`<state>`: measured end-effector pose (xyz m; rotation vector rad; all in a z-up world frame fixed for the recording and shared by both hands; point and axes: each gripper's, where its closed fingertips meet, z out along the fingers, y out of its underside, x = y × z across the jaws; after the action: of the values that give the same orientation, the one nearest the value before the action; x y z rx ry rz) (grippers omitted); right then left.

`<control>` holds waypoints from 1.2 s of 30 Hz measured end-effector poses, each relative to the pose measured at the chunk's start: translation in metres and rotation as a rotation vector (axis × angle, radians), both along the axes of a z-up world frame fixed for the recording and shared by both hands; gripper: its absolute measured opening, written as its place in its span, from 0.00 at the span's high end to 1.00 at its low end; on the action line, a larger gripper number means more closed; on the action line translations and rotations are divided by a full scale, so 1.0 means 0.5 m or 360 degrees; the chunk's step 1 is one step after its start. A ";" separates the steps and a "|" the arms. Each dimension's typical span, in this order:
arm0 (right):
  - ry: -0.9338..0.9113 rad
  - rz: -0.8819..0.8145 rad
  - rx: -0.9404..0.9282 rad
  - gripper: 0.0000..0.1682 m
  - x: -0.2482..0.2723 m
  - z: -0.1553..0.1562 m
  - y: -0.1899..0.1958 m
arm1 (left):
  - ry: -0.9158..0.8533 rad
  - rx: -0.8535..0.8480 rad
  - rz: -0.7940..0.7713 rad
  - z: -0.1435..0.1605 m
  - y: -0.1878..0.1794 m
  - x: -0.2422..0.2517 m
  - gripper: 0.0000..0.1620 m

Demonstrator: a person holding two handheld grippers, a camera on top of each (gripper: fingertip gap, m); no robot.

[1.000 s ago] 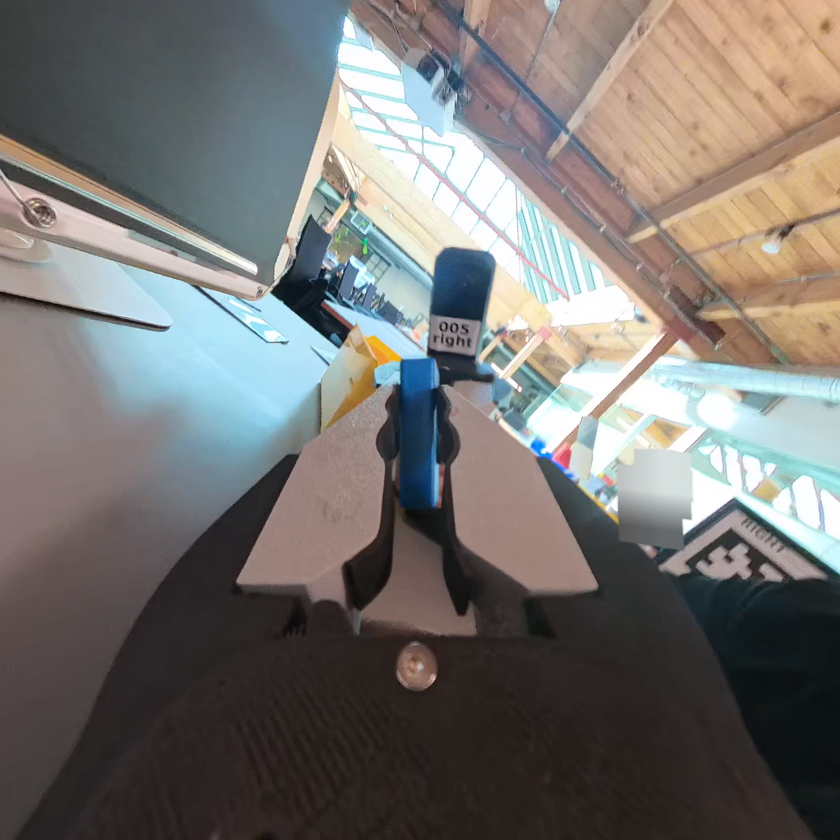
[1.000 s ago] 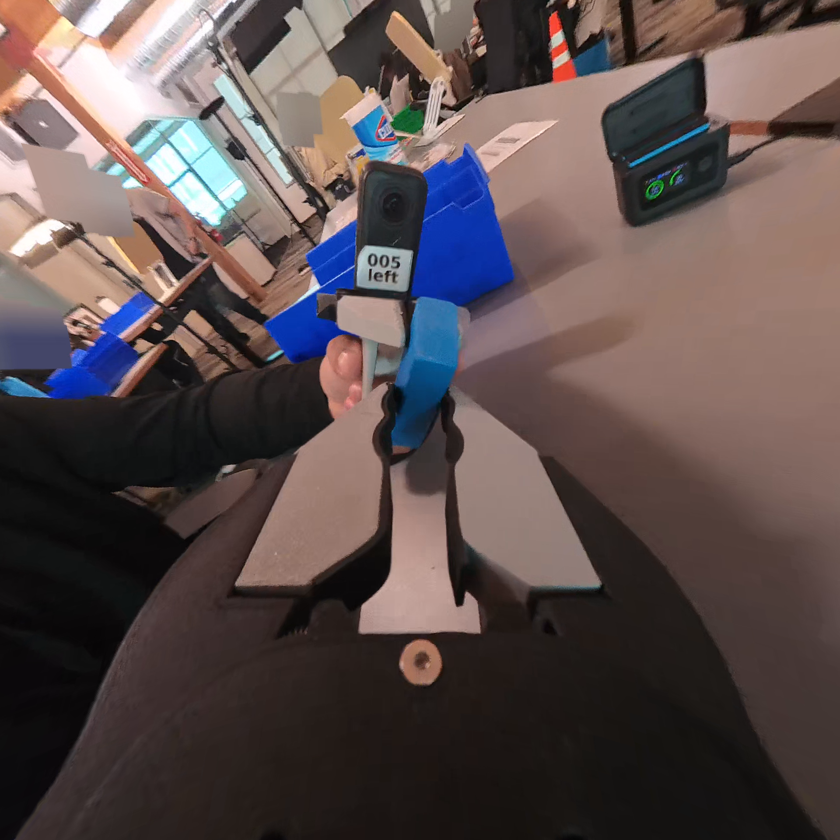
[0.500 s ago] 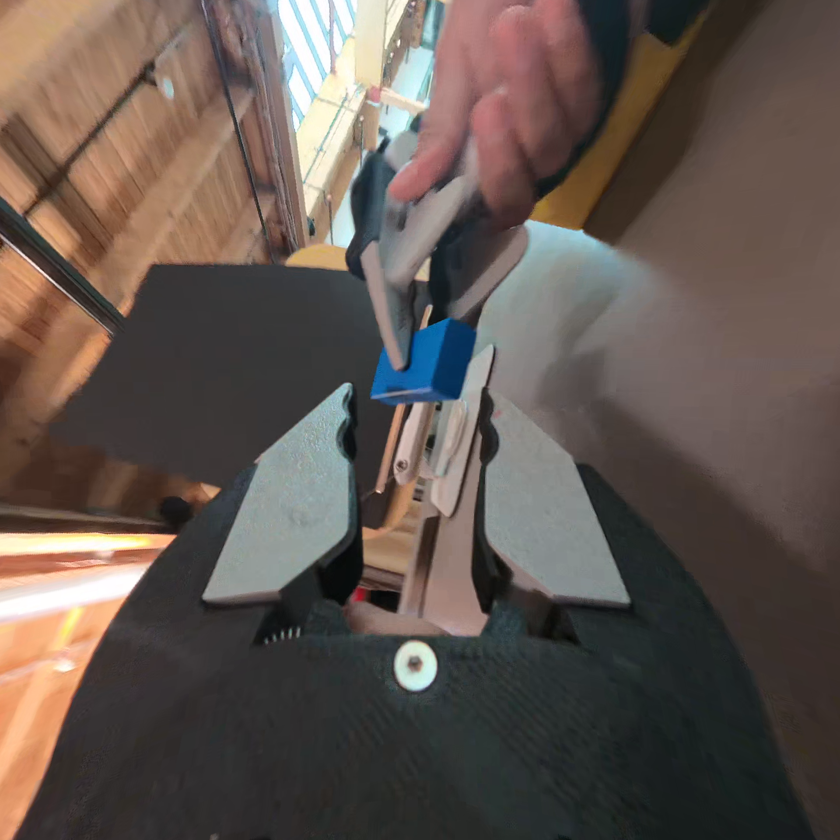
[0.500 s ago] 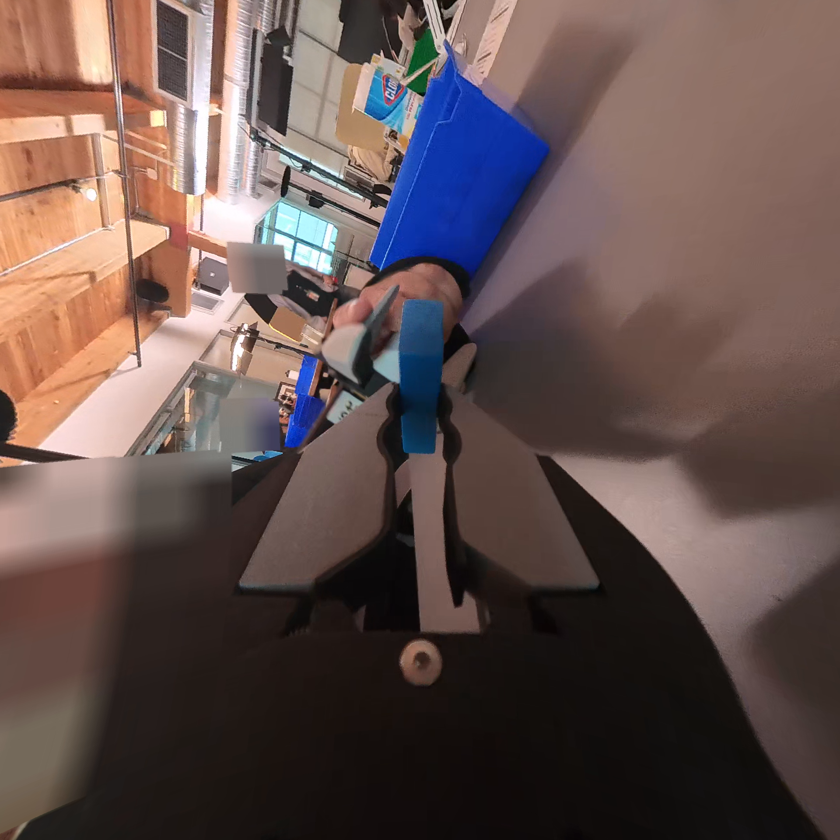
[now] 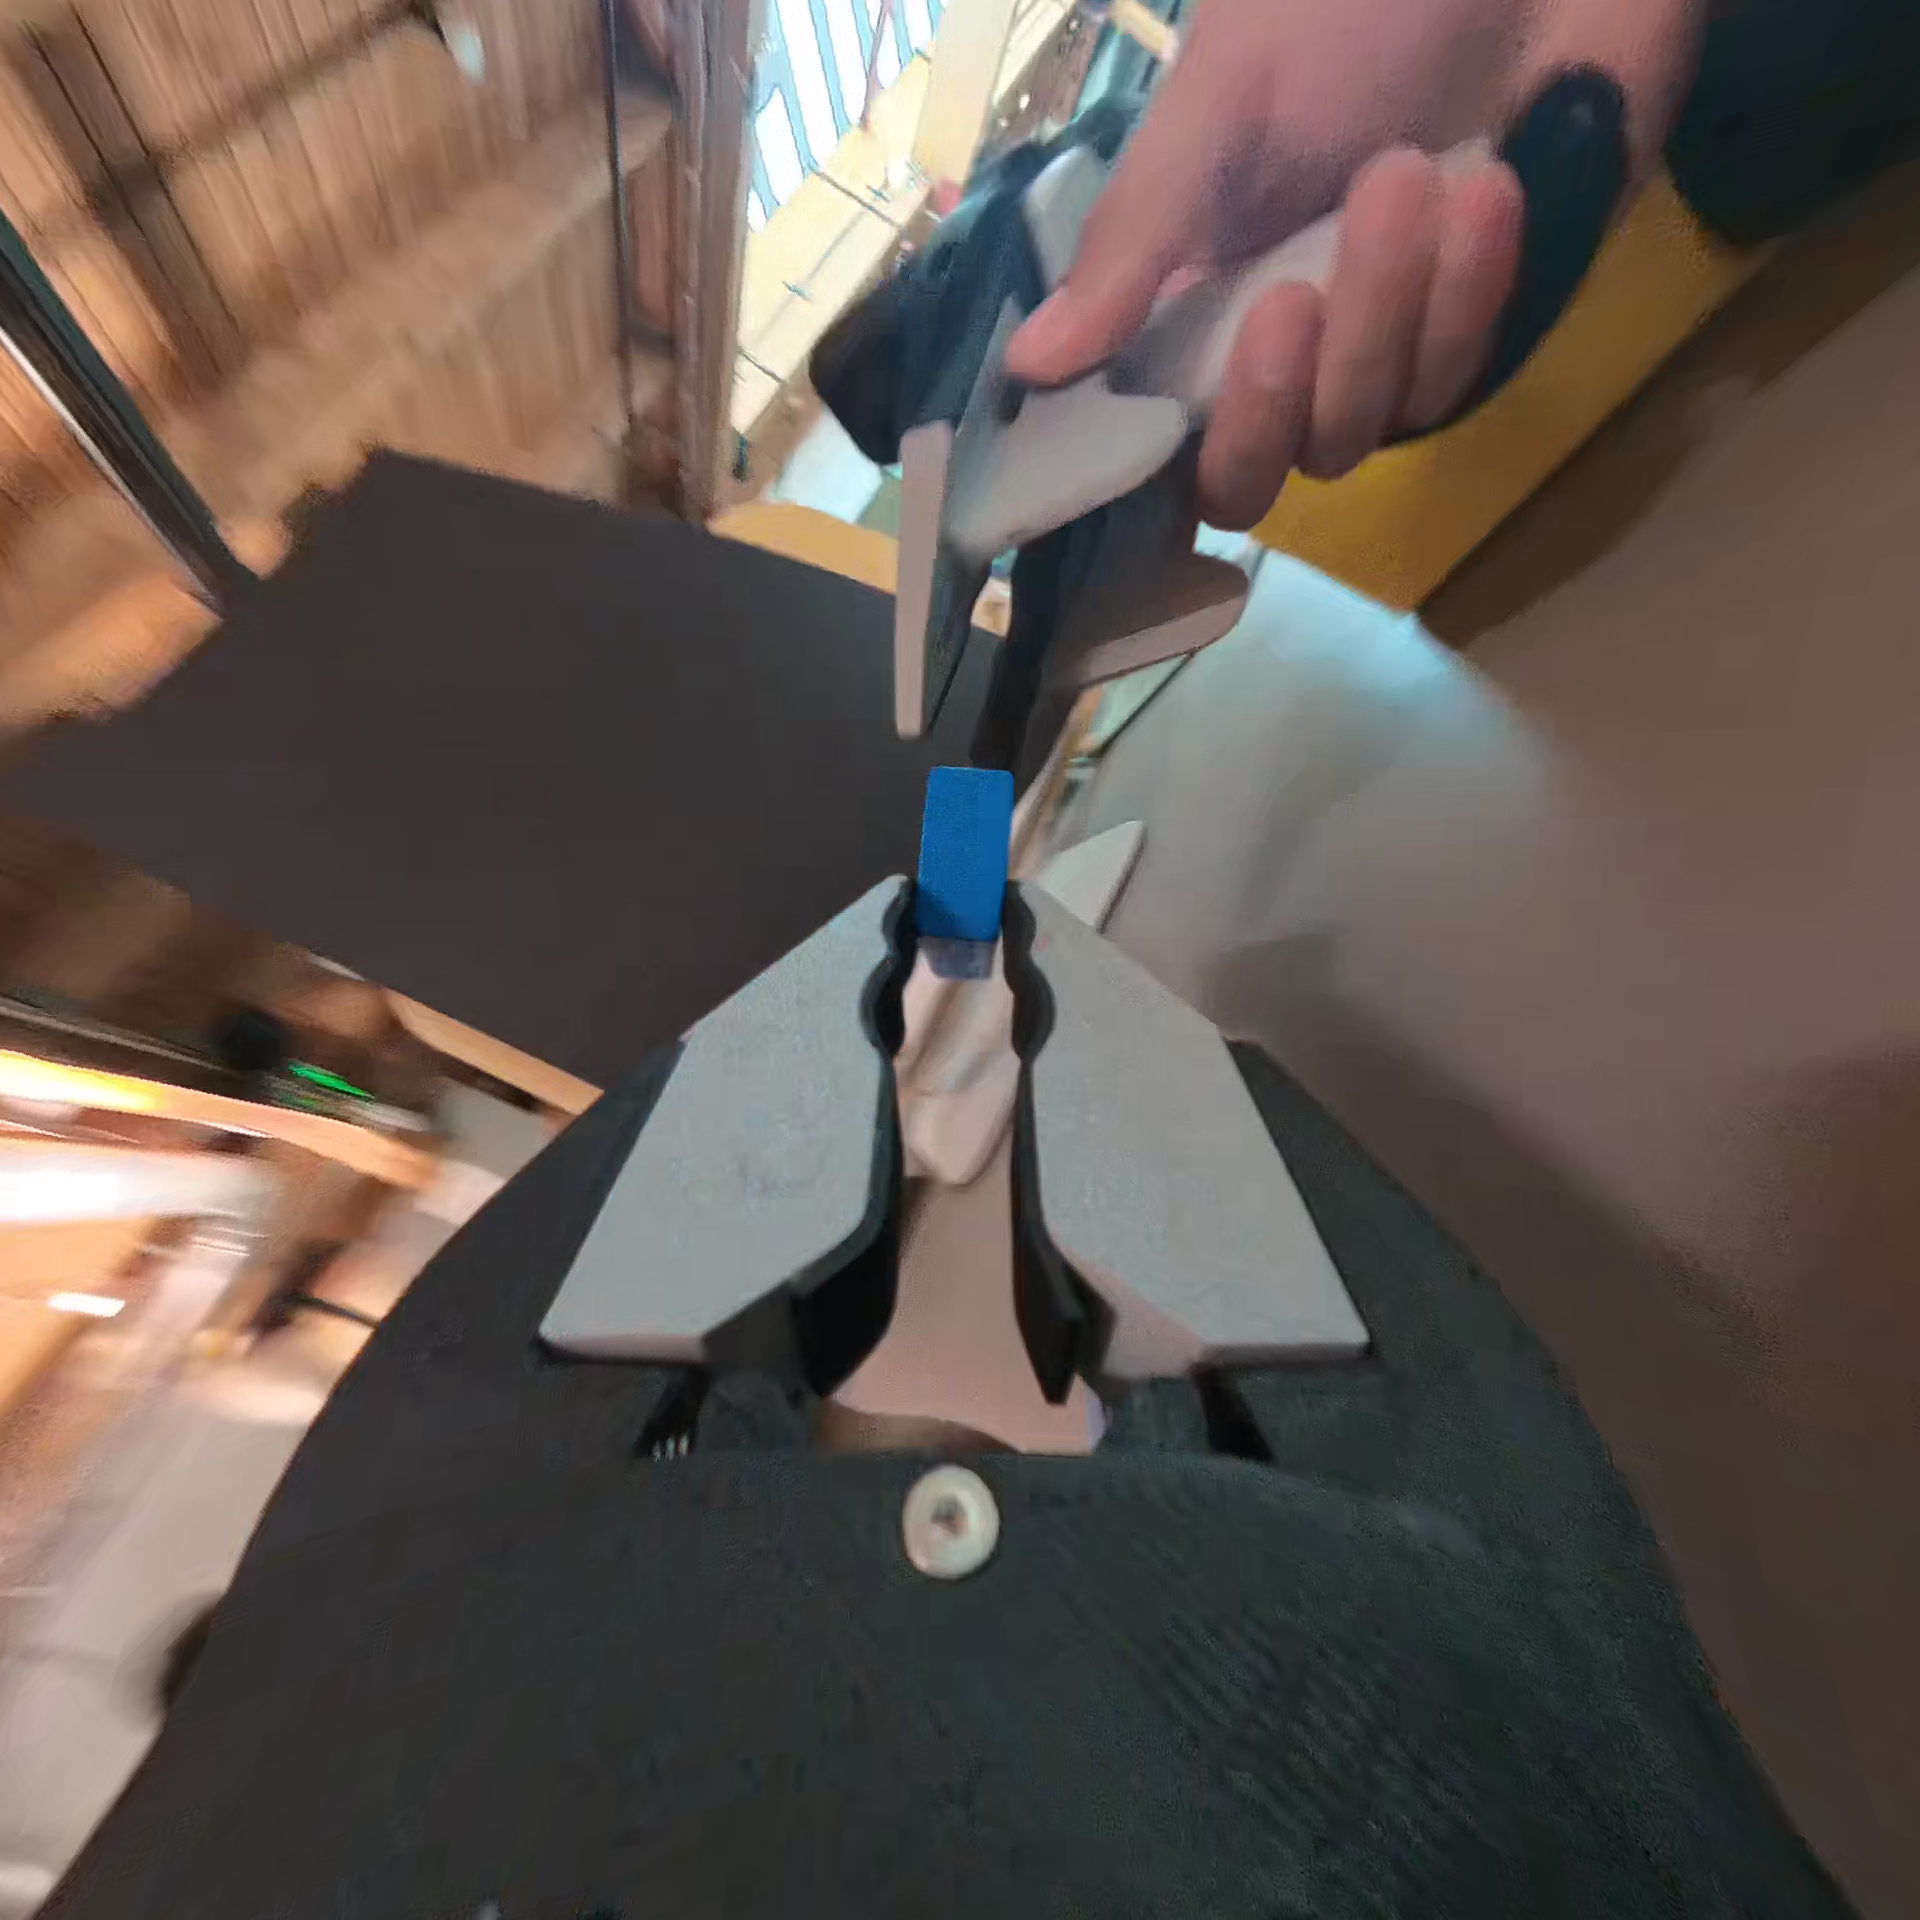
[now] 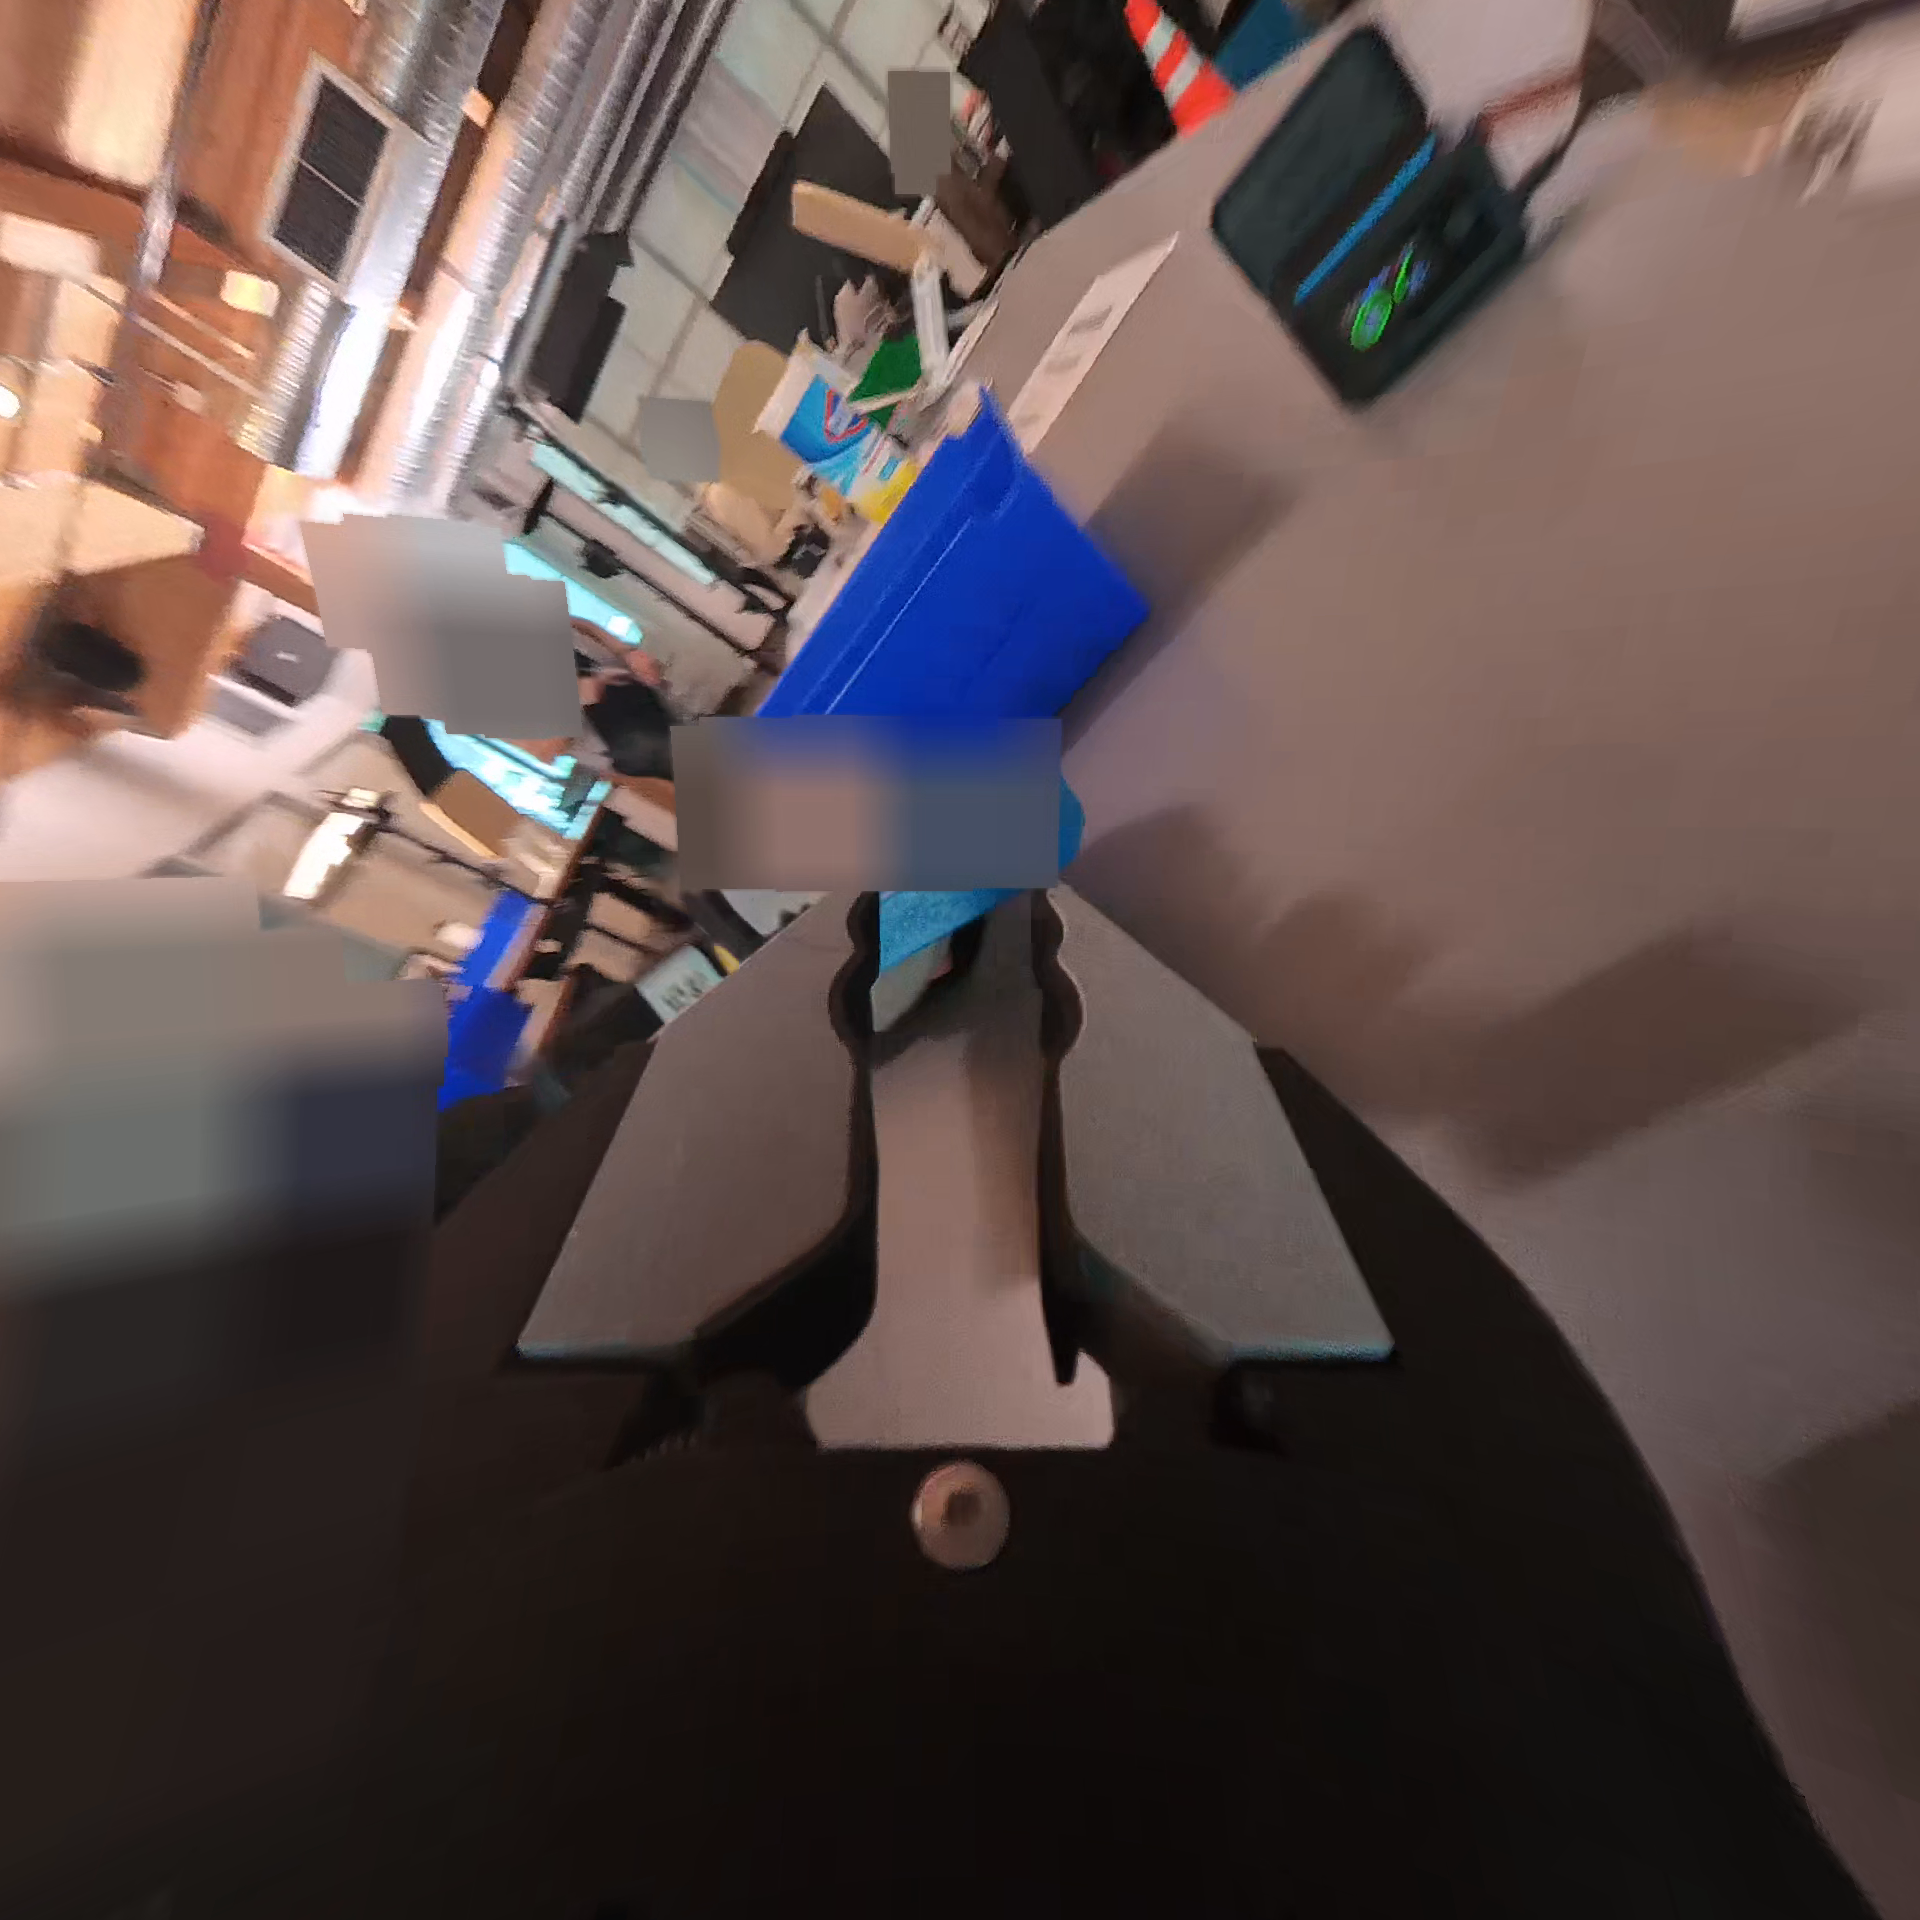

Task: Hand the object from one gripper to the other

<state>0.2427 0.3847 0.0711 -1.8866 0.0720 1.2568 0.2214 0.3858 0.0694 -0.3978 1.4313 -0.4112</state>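
1. Left wrist view: your left gripper (image 5: 961,914) has its jaws closed on the blue block (image 5: 964,852), pinched only at the very tips, with most of the block standing out ahead of them. That shallow hold is the risk: a twist or bump could lever the block out. The right gripper (image 5: 961,675), held by your hand (image 5: 1309,260), sits just beyond the block with its jaws parted and nothing between them. It points back toward your jaws, angled slightly, and looks clear of the block.

2. Right wrist view: the jaws stand apart and empty. The blue block (image 6: 925,920) lies just ahead of the tips, partly behind a mosaic patch. The grey surface (image 6: 1455,727) lies off to the right of the jaws. The frame is blurred, so a hasty swing could clip the block.
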 end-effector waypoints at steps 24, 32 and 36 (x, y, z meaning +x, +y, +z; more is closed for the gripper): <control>0.0211 0.0346 -0.0278 0.93 -0.050 -0.038 -0.041 | 0.0306 -0.0103 0.0110 -0.057 0.054 -0.010 0.62; 0.0181 0.0461 -0.0365 0.91 -0.085 -0.058 -0.057 | 0.0024 0.0537 0.0204 -0.037 0.009 0.004 0.90; 0.0094 0.0529 -0.0311 0.88 -0.105 -0.058 -0.063 | 0.0204 0.0201 0.0103 -0.062 0.009 0.010 0.90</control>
<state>0.1904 0.3532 0.0420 -2.0890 -0.0953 1.5779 0.2263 0.3904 0.0385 -0.3722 1.5557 -0.2447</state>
